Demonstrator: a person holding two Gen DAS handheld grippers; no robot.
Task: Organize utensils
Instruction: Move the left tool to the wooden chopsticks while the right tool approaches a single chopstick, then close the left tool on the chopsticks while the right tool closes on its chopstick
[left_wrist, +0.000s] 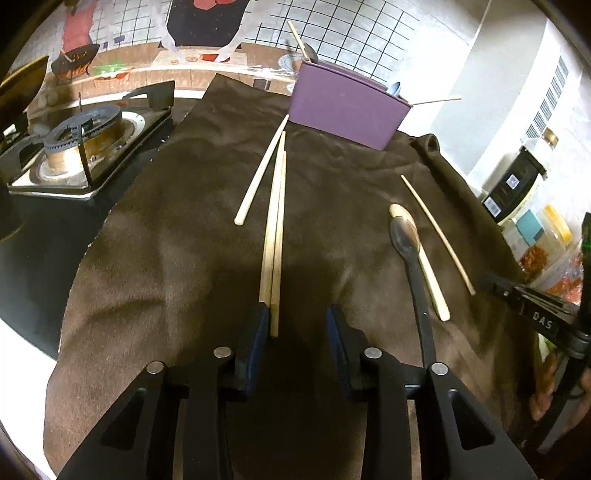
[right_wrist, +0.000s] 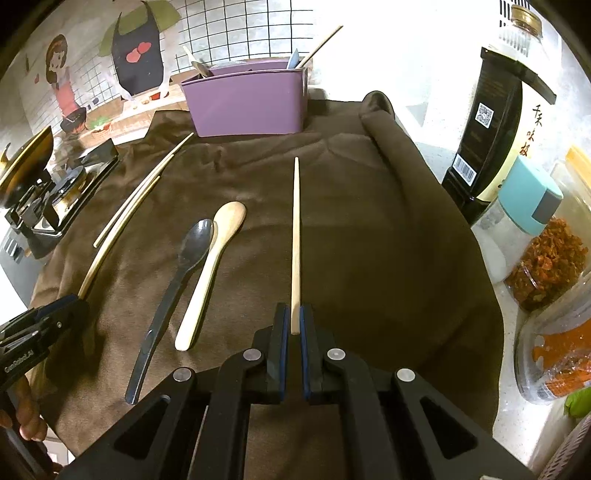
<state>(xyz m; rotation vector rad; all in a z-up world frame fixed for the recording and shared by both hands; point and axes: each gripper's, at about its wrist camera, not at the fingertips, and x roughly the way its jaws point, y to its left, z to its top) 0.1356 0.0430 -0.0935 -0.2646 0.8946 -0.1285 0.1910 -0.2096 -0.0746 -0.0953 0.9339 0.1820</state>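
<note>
**Both grippers on chopsticks, holder waiting at the back**

Nearest the lens, the right gripper is clamped on the near end of a single chopstick, which points toward the purple holder, likely for lifting into it. Left of that chopstick lie a wooden spoon and a dark spoon on the brown cloth, well short of the holder. The left gripper has its jaws apart around the end of a chopstick pair, one pad just beside the sticks, probably to take both together.
</note>
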